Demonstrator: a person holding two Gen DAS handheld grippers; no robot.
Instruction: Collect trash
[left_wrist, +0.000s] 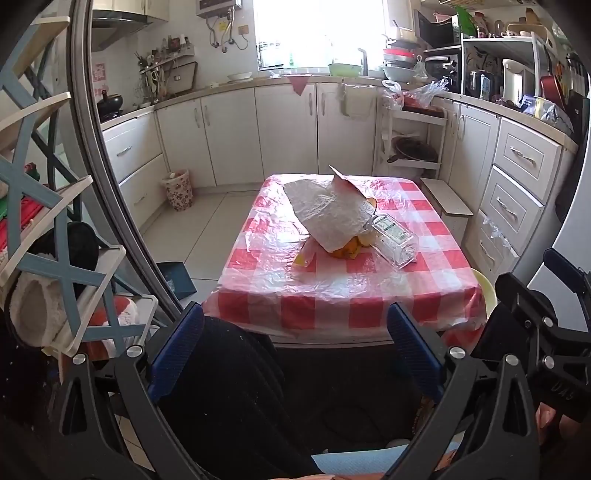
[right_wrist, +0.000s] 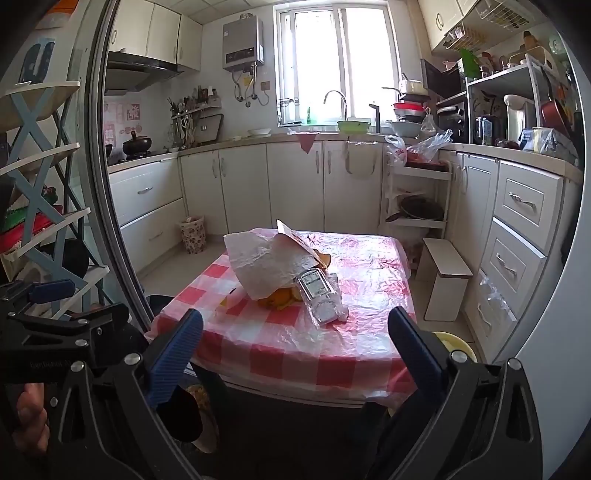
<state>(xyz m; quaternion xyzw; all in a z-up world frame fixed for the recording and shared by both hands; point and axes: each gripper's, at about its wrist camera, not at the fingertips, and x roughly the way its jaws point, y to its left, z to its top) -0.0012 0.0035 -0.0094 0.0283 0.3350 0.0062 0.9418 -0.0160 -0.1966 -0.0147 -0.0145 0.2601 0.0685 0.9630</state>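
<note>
- Grippers, two of them, both held low at the near edge of a table, each with two blue ribbed fingers spread wide and nothing between them
- Left gripper (left_wrist: 295, 347) hangs in front of a dark cloth surface below the table edge; one of its blue fingers (left_wrist: 177, 347) shows at the left of its view
- Right gripper (right_wrist: 295, 354) is just to the right of the left one, and its body appears at the right edge of the left view; one of its blue fingers (right_wrist: 415, 354) overlaps the table's near right corner
- One table (left_wrist: 436, 236) stands ahead, covered by a red and white checked cloth under clear plastic sheeting
- Trash lies in one heap near the table's middle, well apart from both grippers
- One crumpled white paper sheet (left_wrist: 328, 214) drapes over the heap, with a stiff card flap sticking up at its far side
- Orange peel (left_wrist: 345, 251), several pieces, count unclear, pokes out from under the paper's near edge
- One clear plastic bottle (left_wrist: 393, 240) lies on its side just right of the peel, touching the paper
- One flower-patterned waste bin (left_wrist: 179, 190) stands on the floor by the left cabinets, well apart from the table
- One small white step stool (right_wrist: 443, 284) stands on the floor to the table's right
</note>
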